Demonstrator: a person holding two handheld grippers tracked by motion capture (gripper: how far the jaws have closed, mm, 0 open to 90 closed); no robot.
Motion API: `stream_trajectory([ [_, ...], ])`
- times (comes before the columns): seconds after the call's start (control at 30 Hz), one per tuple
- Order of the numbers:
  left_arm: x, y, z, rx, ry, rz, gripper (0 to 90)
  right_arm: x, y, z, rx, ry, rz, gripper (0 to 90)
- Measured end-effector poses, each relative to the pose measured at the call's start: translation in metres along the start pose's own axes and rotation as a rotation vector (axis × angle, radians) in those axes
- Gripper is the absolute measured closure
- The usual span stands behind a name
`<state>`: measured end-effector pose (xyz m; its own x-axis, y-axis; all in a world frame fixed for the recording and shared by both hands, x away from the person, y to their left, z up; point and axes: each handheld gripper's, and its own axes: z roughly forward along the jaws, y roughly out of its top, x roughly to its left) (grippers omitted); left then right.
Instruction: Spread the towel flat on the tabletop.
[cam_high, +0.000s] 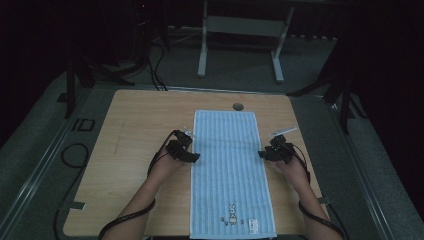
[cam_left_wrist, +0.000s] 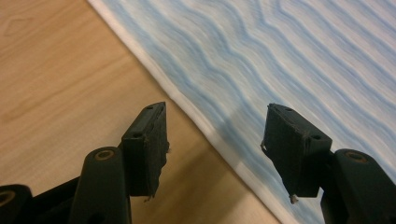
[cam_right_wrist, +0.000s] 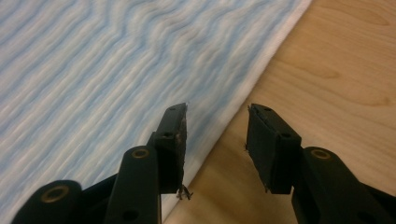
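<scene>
Towel, light-blue striped terry cloth with white hems (cam_high: 229, 170), lies flat on the pale wooden worktop (cam_high: 130, 130), its long axis running away from the person, between the two hands. Left tongs (cam_high: 196, 157) stand at its left long hem and right tongs (cam_high: 261, 154) at its right one, about halfway along, each equally near and aimed inward. Both tongs are spread and hold nothing, each pair straddling its hem (cam_left_wrist: 205, 128) (cam_right_wrist: 224, 123) just above the cloth.
</scene>
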<state>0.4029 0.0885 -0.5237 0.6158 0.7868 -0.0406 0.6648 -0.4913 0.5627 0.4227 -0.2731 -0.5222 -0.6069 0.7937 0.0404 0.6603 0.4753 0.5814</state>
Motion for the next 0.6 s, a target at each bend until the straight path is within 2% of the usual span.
stream_trajectory([
  [0.2, 0.012, 0.009, 0.006, 0.000, 0.032, -0.012, 39.8, -0.009, 0.014, 0.005, 0.006, -0.012, 0.025, 54.7],
  [0.27, 0.019, 0.011, 0.008, -0.006, 0.016, -0.040, 39.9, -0.013, 0.018, 0.007, 0.006, -0.016, 0.049, 54.5],
  [0.33, 0.023, 0.015, 0.009, -0.016, 0.030, -0.062, 40.8, -0.016, 0.020, 0.010, 0.009, -0.012, 0.079, 53.4],
  [0.4, 0.025, 0.018, 0.011, -0.027, 0.032, -0.064, 41.9, -0.017, 0.022, 0.014, 0.021, -0.008, 0.086, 52.0],
  [0.5, 0.025, 0.023, 0.016, -0.009, 0.036, -0.048, 43.5, -0.017, 0.023, 0.019, 0.047, -0.018, 0.077, 52.8],
  [0.53, 0.023, 0.025, 0.019, 0.009, 0.058, -0.030, 44.7, -0.016, 0.023, 0.022, 0.056, -0.020, 0.073, 54.1],
  [0.57, 0.023, 0.025, 0.019, 0.009, 0.058, -0.030, 44.9, -0.016, 0.023, 0.022, 0.056, -0.020, 0.073, 54.1],
  [0.6, 0.022, 0.027, 0.022, 0.017, 0.050, -0.024, 46.8, -0.012, 0.023, 0.027, 0.081, -0.015, 0.051, 56.8],
])
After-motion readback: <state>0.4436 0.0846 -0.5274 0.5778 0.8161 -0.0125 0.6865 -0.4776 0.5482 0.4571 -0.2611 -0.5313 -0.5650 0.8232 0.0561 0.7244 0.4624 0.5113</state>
